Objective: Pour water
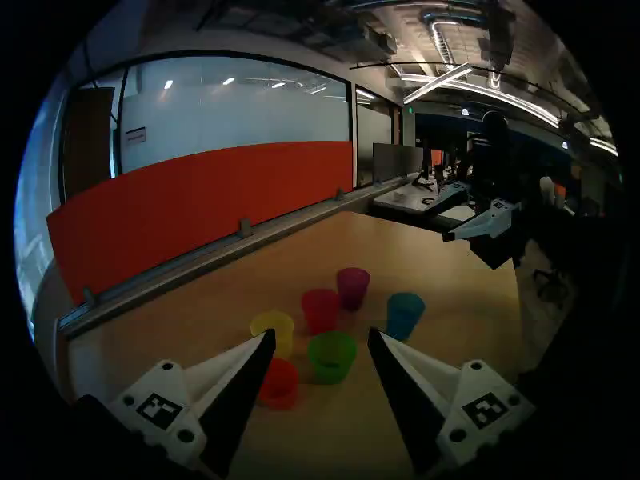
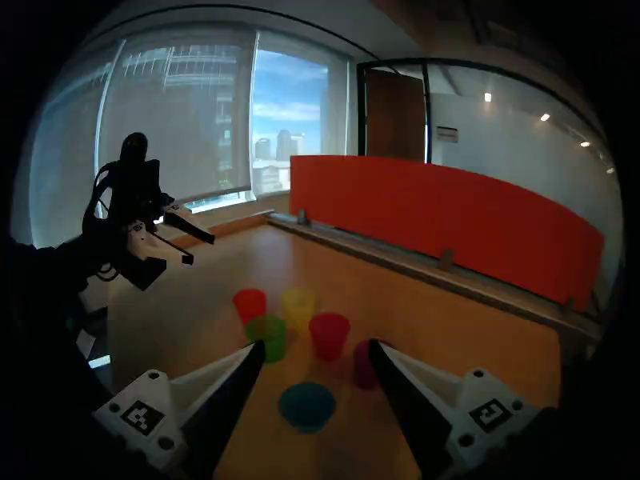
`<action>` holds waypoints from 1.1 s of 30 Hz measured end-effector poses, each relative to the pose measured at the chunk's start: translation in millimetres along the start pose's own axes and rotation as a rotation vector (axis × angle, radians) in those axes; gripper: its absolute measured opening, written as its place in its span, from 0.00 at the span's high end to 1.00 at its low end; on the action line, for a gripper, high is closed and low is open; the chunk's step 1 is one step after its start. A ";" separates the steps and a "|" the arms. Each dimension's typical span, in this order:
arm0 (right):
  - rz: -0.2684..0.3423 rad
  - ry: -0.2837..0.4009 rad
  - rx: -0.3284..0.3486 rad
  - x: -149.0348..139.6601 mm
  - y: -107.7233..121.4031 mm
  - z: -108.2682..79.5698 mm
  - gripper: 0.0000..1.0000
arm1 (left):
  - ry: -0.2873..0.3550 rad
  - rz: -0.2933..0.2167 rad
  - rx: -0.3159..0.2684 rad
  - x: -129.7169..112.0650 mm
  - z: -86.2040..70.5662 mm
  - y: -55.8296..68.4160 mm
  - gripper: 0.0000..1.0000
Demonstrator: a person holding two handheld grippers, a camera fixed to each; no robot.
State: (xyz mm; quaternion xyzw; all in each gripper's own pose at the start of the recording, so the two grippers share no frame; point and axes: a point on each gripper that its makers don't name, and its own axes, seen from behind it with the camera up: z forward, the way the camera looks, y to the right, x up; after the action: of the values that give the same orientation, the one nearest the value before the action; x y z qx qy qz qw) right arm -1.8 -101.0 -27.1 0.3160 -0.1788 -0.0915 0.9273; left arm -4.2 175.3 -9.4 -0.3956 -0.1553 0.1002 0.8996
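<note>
Several coloured plastic cups stand in a cluster on the wooden table (image 1: 448,272). In the left gripper view they are yellow (image 1: 272,325), red (image 1: 320,307), purple (image 1: 353,286), blue (image 1: 404,313), green (image 1: 332,356) and orange (image 1: 280,382). My left gripper (image 1: 320,332) hangs open just above and short of them, with the green cup between its fingers' lines. In the right gripper view my right gripper (image 2: 315,344) is open too, above the blue cup (image 2: 307,406) and near the red cup (image 2: 329,334). Neither holds anything.
An orange divider panel (image 1: 200,200) runs along the table's far edge. The right gripper (image 1: 474,230) hovers over the table's far right side. A person at the left holds the left gripper (image 2: 200,248). Windows (image 2: 184,120) and desks (image 1: 432,196) lie beyond.
</note>
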 end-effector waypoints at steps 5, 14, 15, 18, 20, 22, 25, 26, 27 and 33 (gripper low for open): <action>0.004 -0.017 0.001 -10.1 0.3 3.6 0.00 | -0.012 -0.002 -0.005 -6.9 5.2 2.6 0.15; 0.002 -0.048 0.003 -27.9 1.2 12.1 0.00 | -0.036 -0.022 -0.020 -23.4 11.8 5.4 0.15; -0.001 -0.054 0.003 -31.1 1.0 13.6 0.00 | -0.039 -0.022 -0.022 -25.5 12.6 5.9 0.15; -0.015 -0.073 0.004 -40.7 -0.1 18.1 0.00 | -0.048 -0.022 -0.027 -31.2 15.1 7.1 0.15; -0.028 -0.086 0.006 -46.9 -1.6 20.9 0.00 | -0.054 -0.024 -0.029 -34.8 16.9 7.8 0.15; -0.037 -0.098 0.010 -53.3 -3.6 23.6 0.00 | -0.059 -0.025 -0.030 -38.1 18.5 8.2 0.15; -0.043 -0.116 0.015 -63.2 -6.5 27.0 0.00 | -0.065 -0.025 -0.032 -42.2 20.3 8.7 0.15; -0.042 -0.122 0.016 -66.5 -7.3 28.0 0.00 | -0.066 -0.026 -0.033 -43.4 20.7 8.8 0.15; -0.040 -0.129 0.018 -70.2 -8.0 29.0 0.00 | -0.067 -0.027 -0.034 -44.6 21.1 9.3 0.15; -0.015 -0.165 0.024 -91.0 -10.5 33.9 0.00 | -0.076 -0.031 -0.040 -51.5 21.9 11.6 0.15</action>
State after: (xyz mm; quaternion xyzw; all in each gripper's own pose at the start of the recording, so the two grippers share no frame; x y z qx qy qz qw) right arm -99.3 -102.3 -33.6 0.3200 -0.2532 -0.1217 0.9048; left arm -60.7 182.4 -14.3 -0.4072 -0.1975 0.0983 0.8863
